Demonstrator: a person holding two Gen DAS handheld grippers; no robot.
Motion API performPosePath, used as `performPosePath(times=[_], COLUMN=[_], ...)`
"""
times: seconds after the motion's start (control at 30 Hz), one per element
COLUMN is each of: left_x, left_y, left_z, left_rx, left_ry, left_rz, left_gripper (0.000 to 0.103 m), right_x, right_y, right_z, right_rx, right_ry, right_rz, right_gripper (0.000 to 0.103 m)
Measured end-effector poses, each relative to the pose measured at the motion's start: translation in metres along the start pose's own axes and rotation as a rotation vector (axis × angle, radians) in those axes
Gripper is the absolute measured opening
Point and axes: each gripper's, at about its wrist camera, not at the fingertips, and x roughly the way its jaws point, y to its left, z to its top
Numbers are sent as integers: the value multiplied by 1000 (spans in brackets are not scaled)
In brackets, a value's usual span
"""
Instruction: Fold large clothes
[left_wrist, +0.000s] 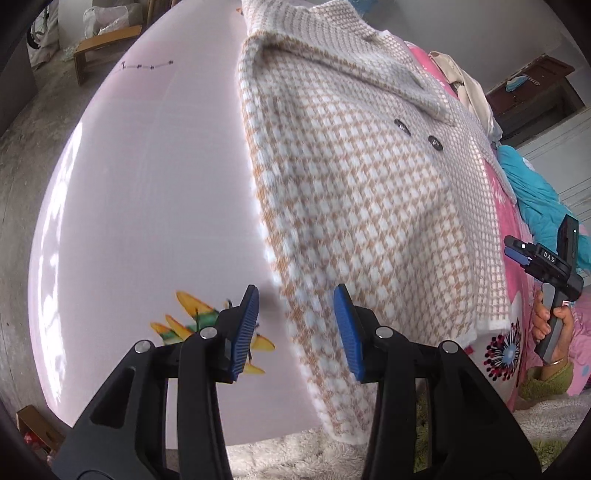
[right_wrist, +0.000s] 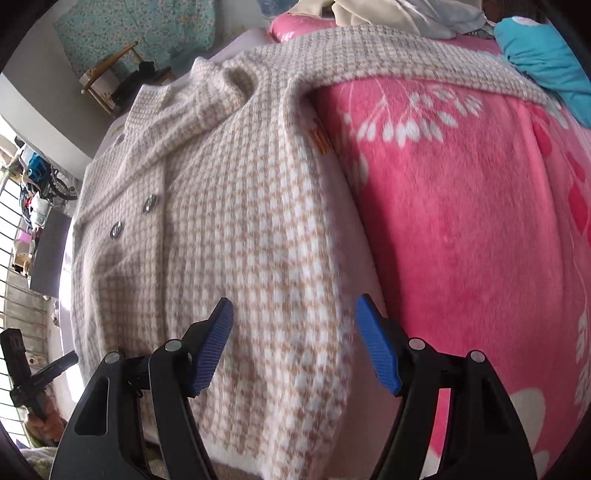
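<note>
A beige-and-white houndstooth coat (left_wrist: 354, 192) lies flat on a bed, its collar at the far end and two dark buttons (left_wrist: 400, 125) on its front. My left gripper (left_wrist: 297, 328) hovers open over the coat's near left edge, where it meets the pale pink sheet (left_wrist: 147, 192); its pads press on nothing. In the right wrist view the coat (right_wrist: 229, 229) fills the middle, with one sleeve (right_wrist: 406, 48) stretched across the pink blanket (right_wrist: 461, 229). Above the coat's near right edge my right gripper (right_wrist: 295, 343) stands open. A hand holds the right gripper (left_wrist: 517, 254) beside the coat.
A blue cloth (right_wrist: 535, 55) and a pile of cream clothes (left_wrist: 465, 85) lie at the bed's far right. A wooden stool (left_wrist: 99, 48) stands on the concrete floor beyond the bed. A fluffy rug (left_wrist: 295, 454) lies along the near edge. A dark cabinet (left_wrist: 535, 92) stands at the right.
</note>
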Motion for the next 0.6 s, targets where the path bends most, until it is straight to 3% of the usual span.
performPosePath(times=[0.2, 0.3, 0.33, 0.4, 0.47, 0.6], left_x=[4, 5, 6, 6, 6, -24], left_y=[-14, -22, -24, -27, -31, -38], left_z=[-26, -36, -39, -41, -44, -42], left_rx=[-26, -27, -22, -21, 13, 106], left_ry=[-8, -9, -13, -31, -48, -84], left_rz=[-4, 6, 18, 47, 73, 142], left_gripper=[39, 33, 31, 16, 10, 6], right_x=[-2, -8, -9, -9, -5, -24], right_y=[-13, -15, -15, -15, -11, 5], right_z=[-46, -62, -67, -75, -80, -79], right_rx=[32, 26, 25, 13, -3, -78], right_ry=[51, 53, 49, 42, 45, -6], right_rz=[-1, -1, 1, 8, 16, -15], right_gripper=[67, 59, 55, 42, 16, 9])
